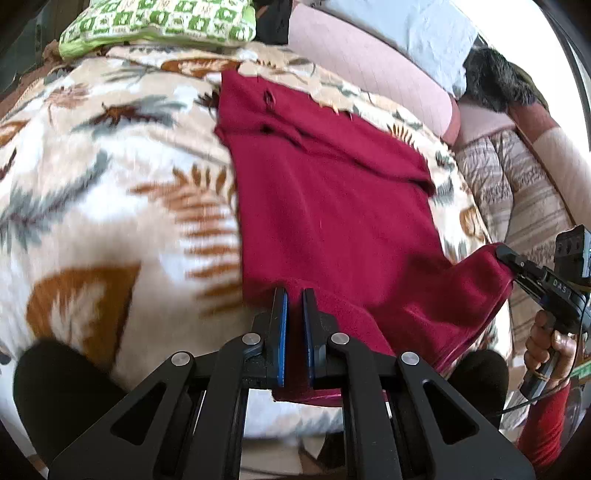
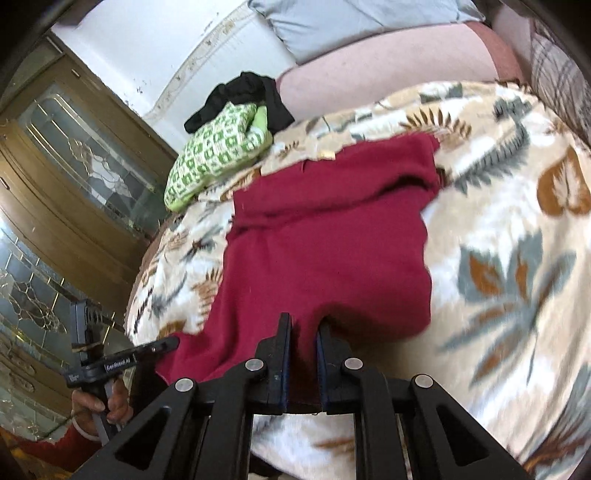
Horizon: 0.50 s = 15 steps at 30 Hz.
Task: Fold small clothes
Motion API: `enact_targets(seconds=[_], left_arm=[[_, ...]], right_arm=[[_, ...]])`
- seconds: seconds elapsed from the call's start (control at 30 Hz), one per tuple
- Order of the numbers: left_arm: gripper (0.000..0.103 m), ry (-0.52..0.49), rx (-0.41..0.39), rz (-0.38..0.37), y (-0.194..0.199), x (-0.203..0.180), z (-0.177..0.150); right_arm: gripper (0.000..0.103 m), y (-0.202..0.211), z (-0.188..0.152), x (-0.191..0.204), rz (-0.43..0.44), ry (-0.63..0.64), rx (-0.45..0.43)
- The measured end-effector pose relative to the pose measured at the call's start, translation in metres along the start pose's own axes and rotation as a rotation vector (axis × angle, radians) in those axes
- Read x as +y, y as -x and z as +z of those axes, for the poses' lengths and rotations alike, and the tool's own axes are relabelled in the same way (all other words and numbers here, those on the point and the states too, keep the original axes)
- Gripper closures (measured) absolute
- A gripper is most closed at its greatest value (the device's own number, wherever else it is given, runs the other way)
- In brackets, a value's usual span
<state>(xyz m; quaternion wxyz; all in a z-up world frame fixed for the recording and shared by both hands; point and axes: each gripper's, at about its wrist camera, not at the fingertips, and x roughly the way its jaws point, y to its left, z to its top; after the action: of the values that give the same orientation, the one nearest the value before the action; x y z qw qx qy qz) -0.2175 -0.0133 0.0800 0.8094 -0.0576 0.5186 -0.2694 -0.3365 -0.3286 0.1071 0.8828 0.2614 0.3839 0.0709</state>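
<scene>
A dark red knit garment (image 1: pixel 325 206) lies spread on a leaf-patterned blanket (image 1: pixel 110 177), its far end folded over. My left gripper (image 1: pixel 294 295) is shut on the near left corner of the garment's hem. My right gripper (image 1: pixel 511 267) shows at the right in the left wrist view, shut on the other near corner, which is lifted off the blanket. In the right wrist view the red garment (image 2: pixel 325 243) runs away from my right gripper (image 2: pixel 304 325), which pinches its edge; my left gripper (image 2: pixel 173 341) holds the corner at lower left.
A green-and-white patterned cloth (image 1: pixel 159 22) lies at the blanket's far end, with a black garment (image 2: pixel 240 92) behind it. Pink (image 1: pixel 369 66) and pale blue (image 1: pixel 424 29) cushions line the far side. A wooden glass-door cabinet (image 2: pixel 74 155) stands beside the bed.
</scene>
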Motion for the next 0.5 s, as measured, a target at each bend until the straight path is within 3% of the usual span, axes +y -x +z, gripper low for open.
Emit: enact_targets(seconds=[0.27, 0.5], left_arm=[[0.096, 0.008, -0.115, 0.045, -0.019, -0.007, 0.097], [0.096, -0.003, -0.176, 0.130, -0.072, -0.008, 0.197]], right_arm=[[0.093, -0.032, 0.083, -0.012, -0.004, -0.013, -0.072], [0.093, -0.087, 0.172, -0.041, -0.117, -0.029, -0.089]])
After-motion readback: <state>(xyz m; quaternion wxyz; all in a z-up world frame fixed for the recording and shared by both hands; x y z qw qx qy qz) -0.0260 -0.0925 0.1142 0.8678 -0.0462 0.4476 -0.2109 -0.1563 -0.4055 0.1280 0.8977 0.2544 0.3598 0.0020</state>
